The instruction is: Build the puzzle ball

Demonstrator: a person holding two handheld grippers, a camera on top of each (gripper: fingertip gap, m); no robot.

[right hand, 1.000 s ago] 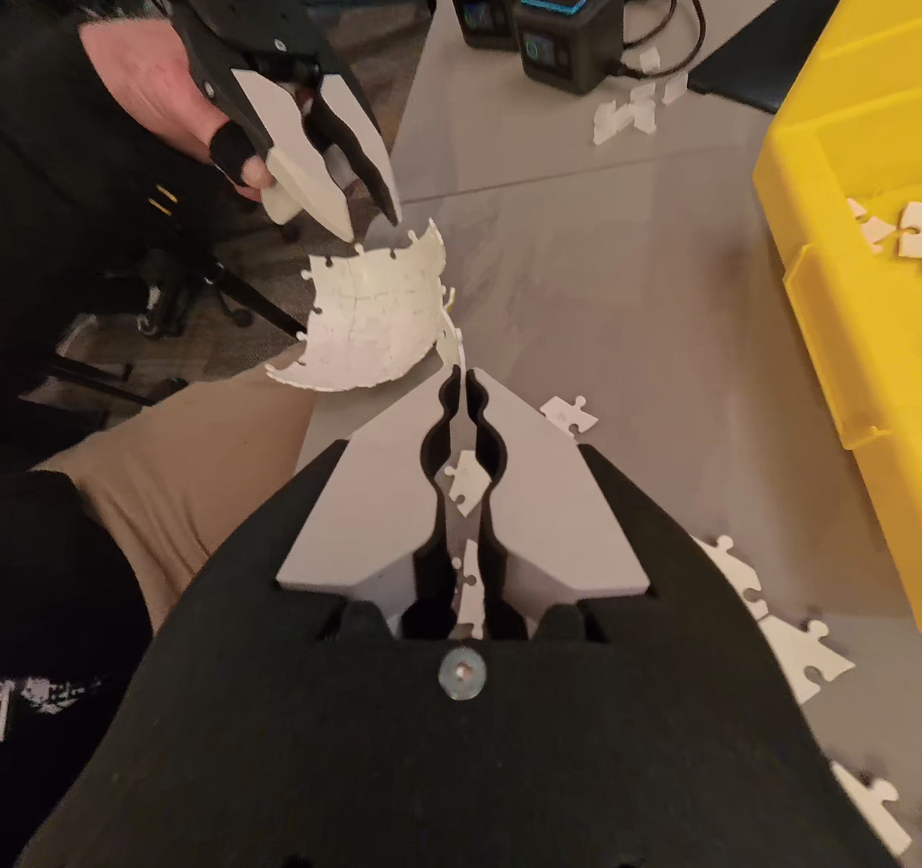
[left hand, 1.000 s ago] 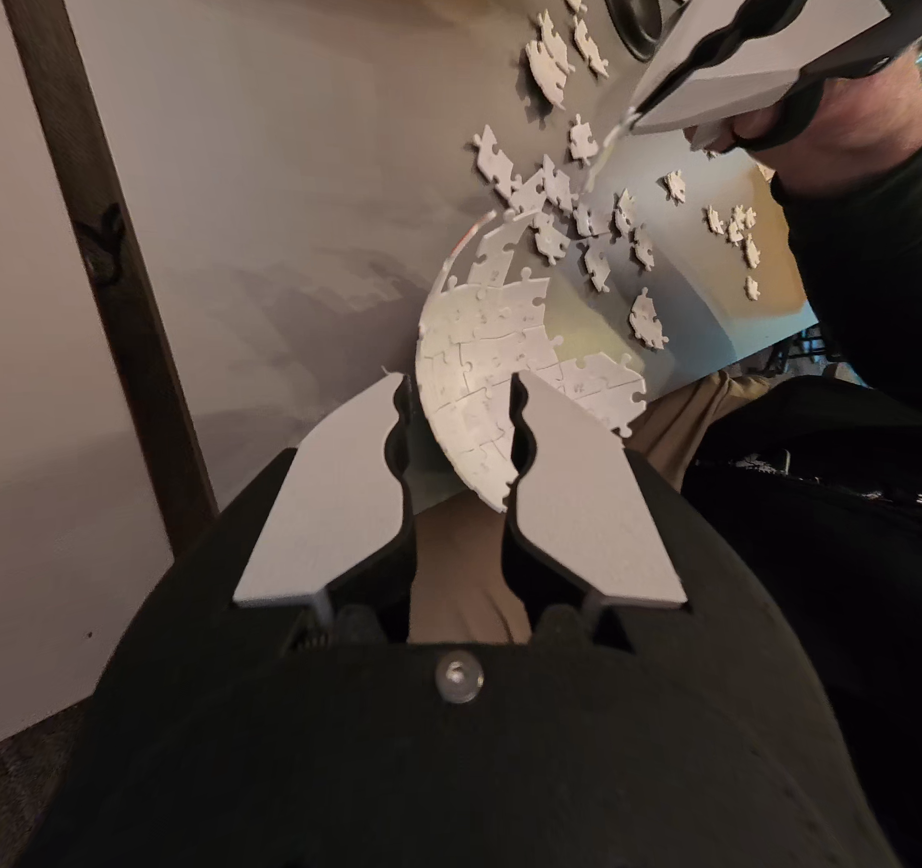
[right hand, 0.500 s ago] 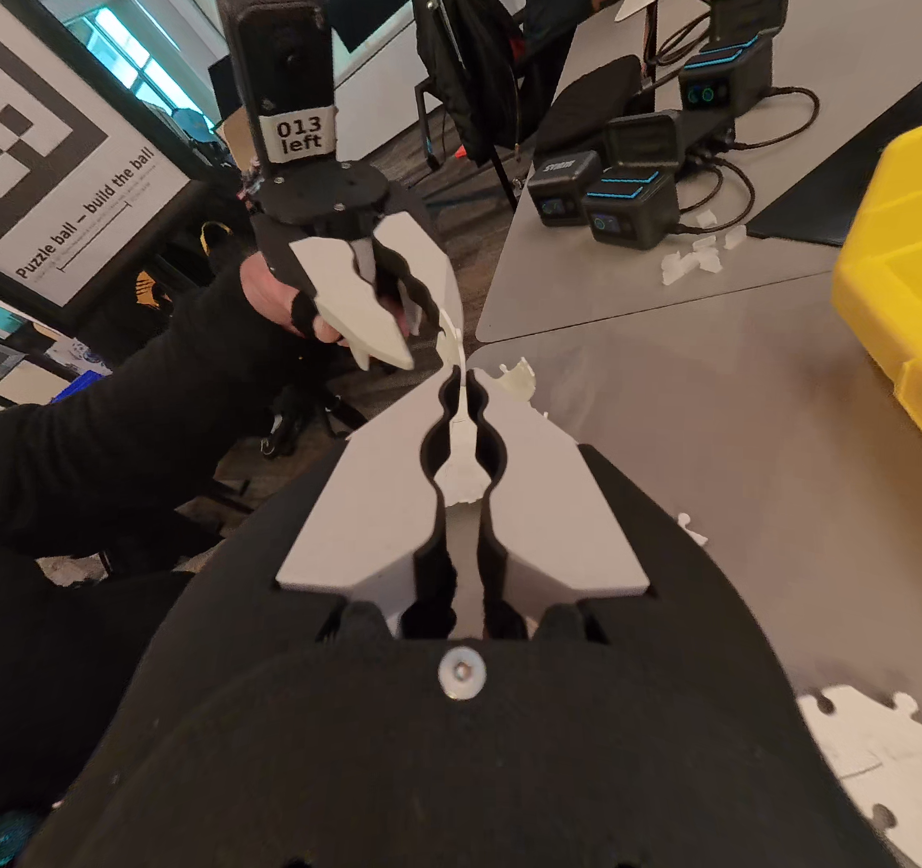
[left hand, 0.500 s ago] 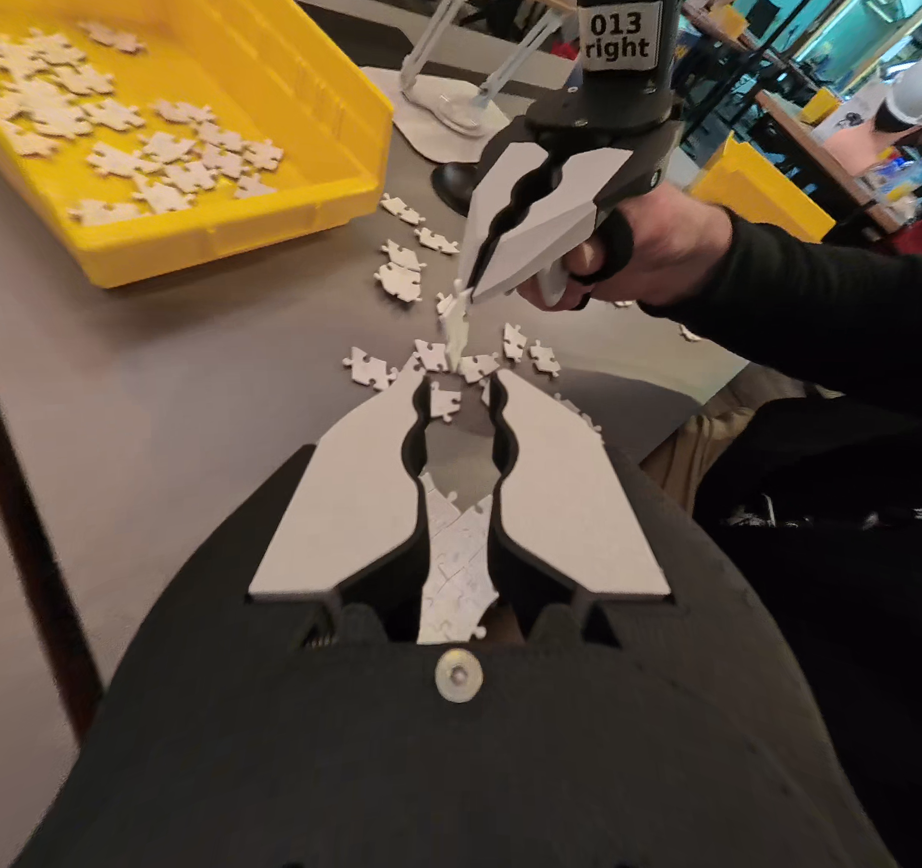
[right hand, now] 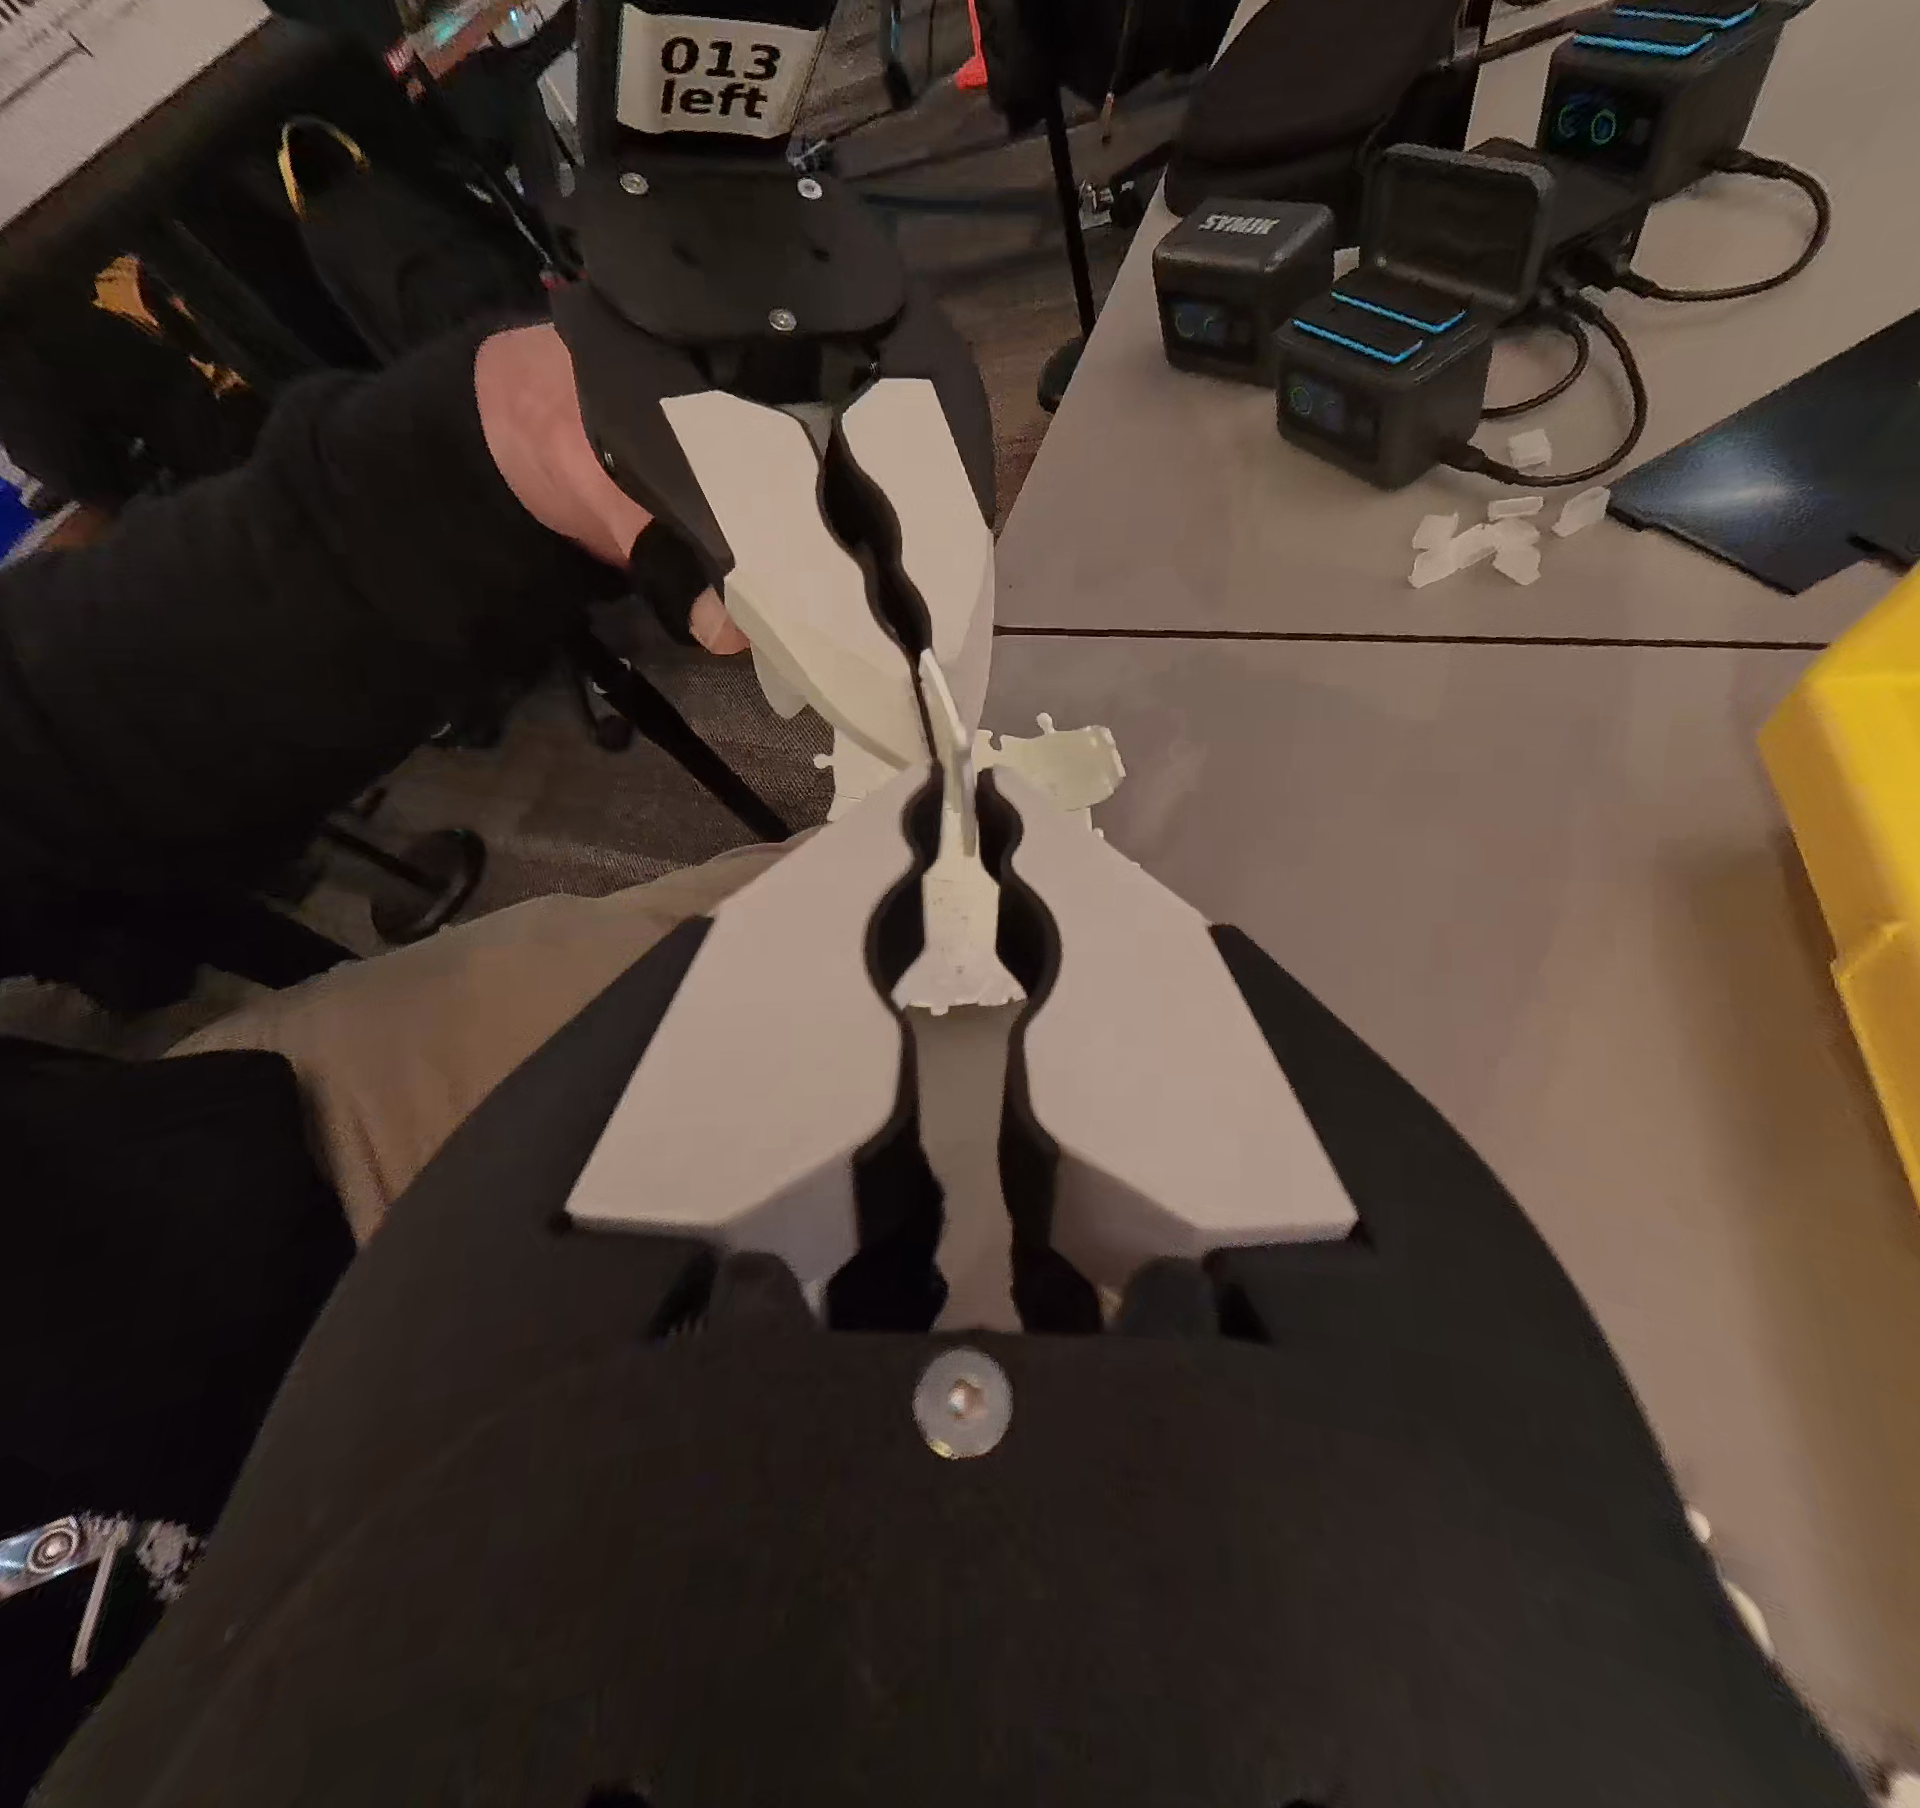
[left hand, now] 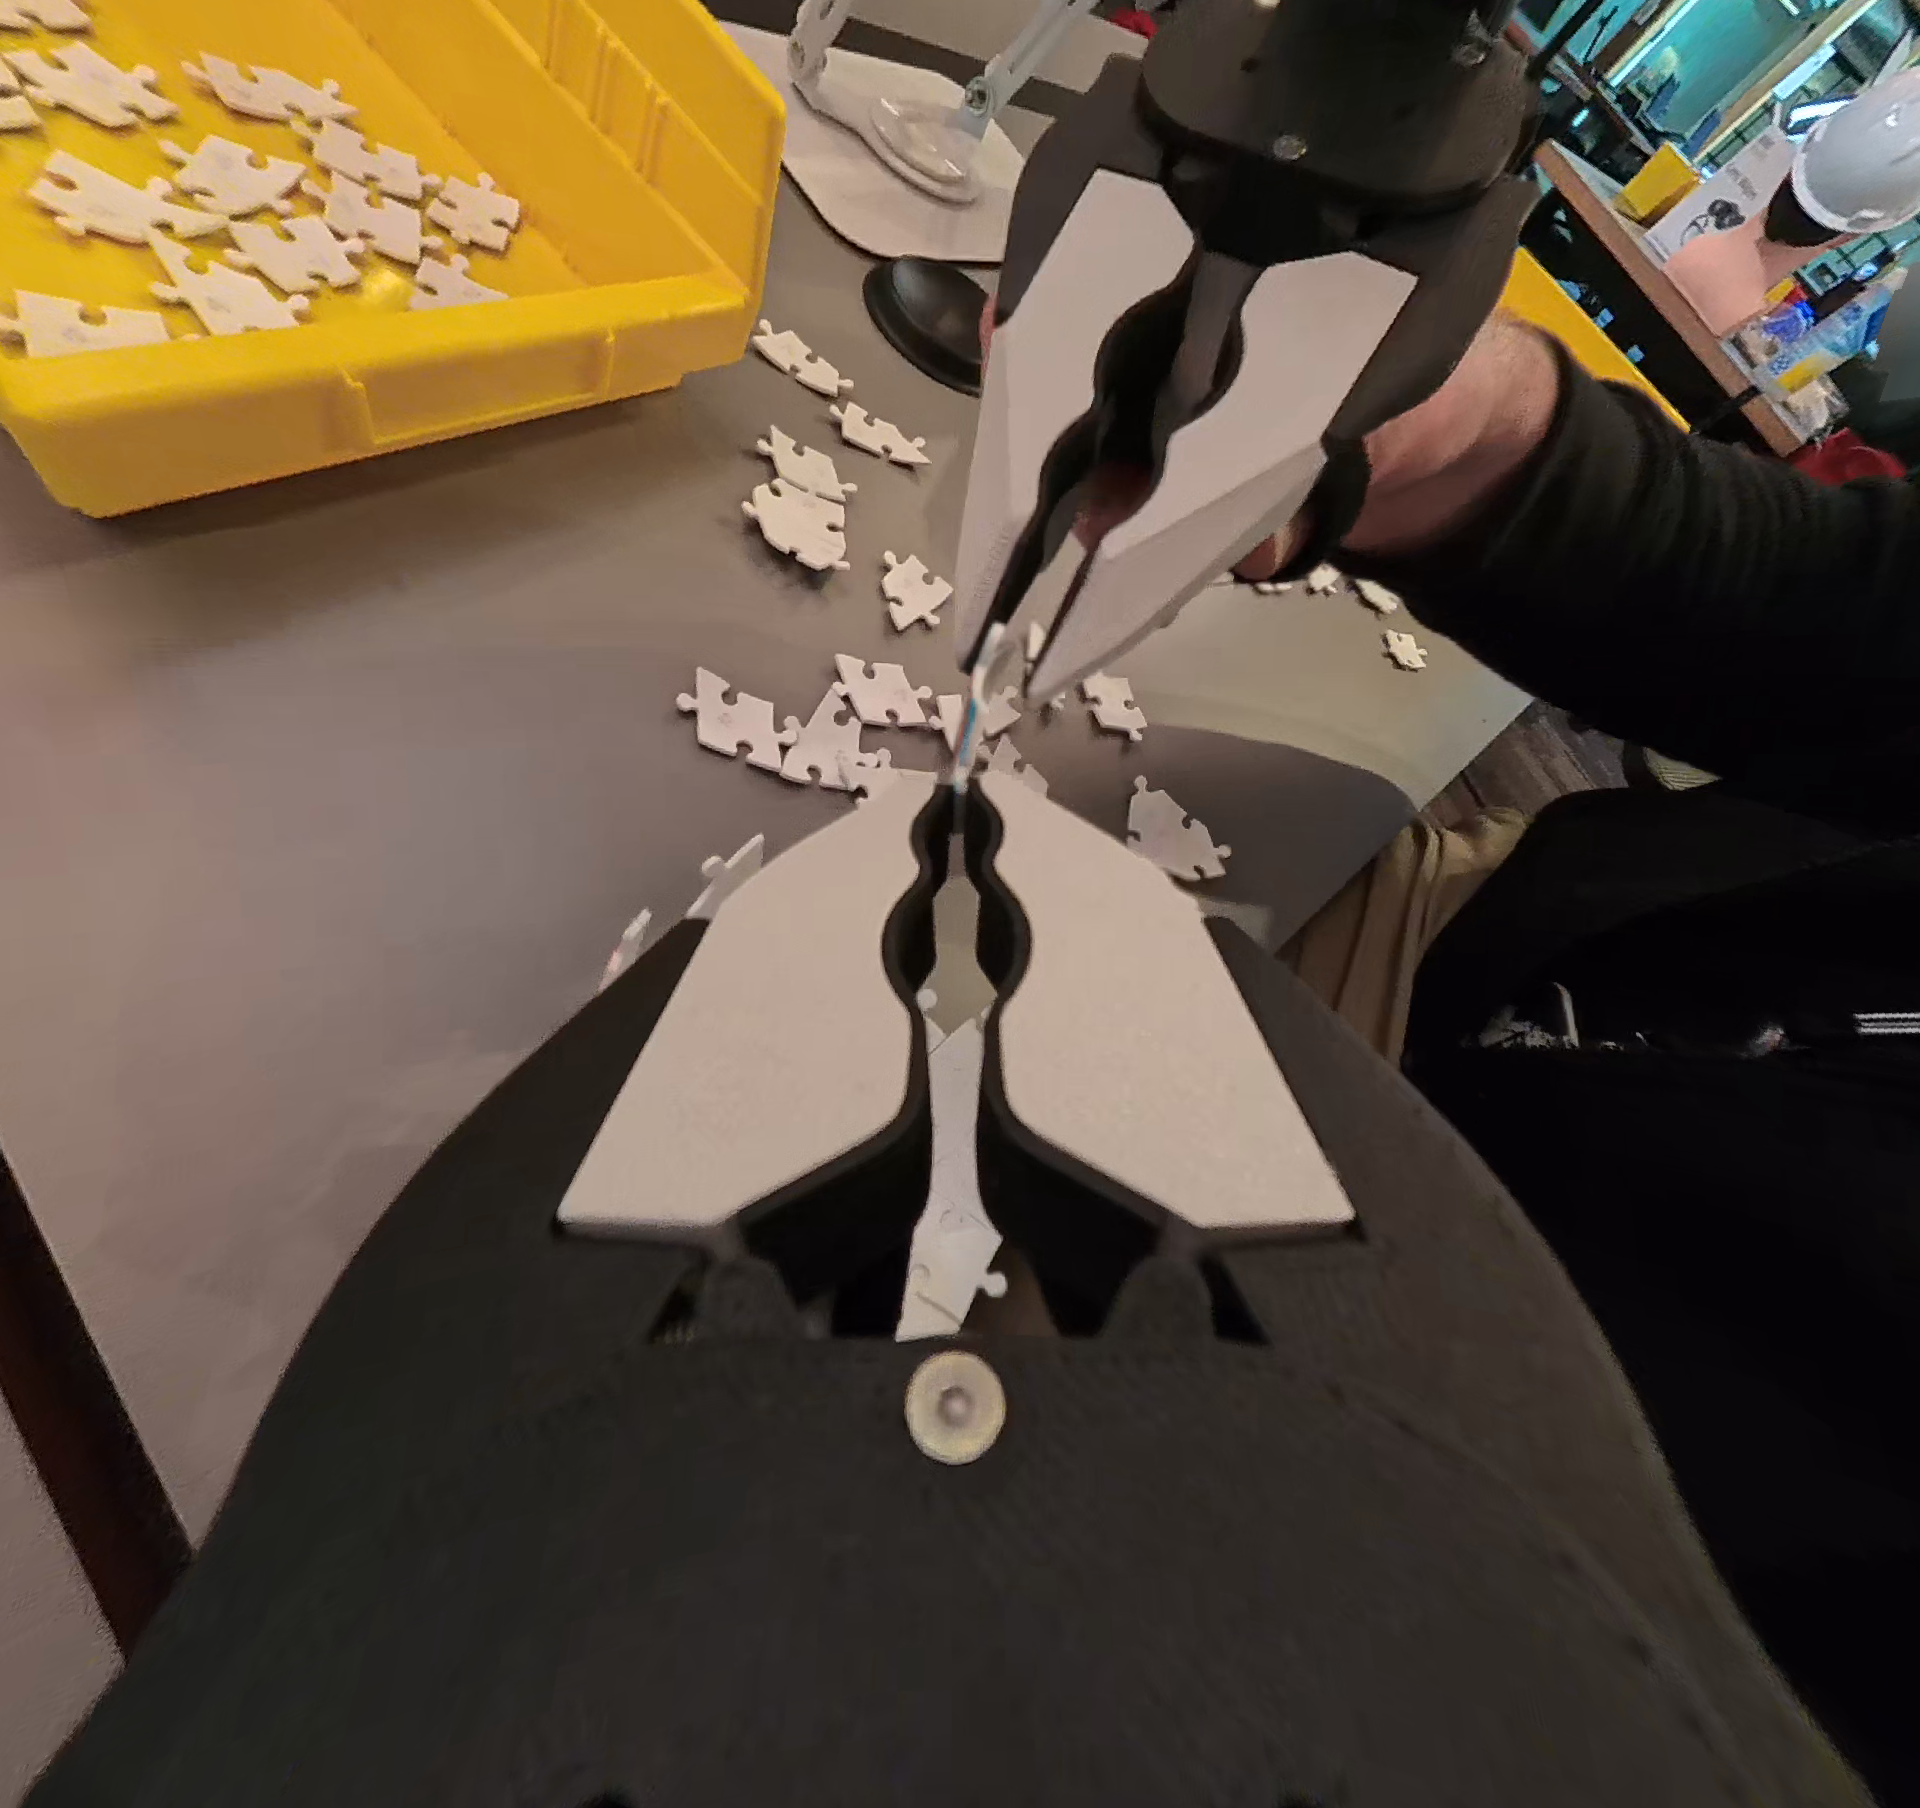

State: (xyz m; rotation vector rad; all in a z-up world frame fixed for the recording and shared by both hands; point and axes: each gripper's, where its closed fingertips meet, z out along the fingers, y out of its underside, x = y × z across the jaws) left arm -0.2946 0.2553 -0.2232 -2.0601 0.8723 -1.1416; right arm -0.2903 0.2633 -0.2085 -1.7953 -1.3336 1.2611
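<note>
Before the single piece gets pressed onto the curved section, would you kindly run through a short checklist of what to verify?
1. Left gripper shut on the assembled shell section: ok.
2. Right gripper shut on the loose piece: ok.
3. Piece edge meets the shell's edge at the fingertips: appears so, ok.
4. Tab lined up with its matching notch: cannot tell, both are seen edge-on.
5. Shell held off the table: cannot tell from these views.
6. Spare pieces lie beyond the join, clear of both fingers: ok.
</note>
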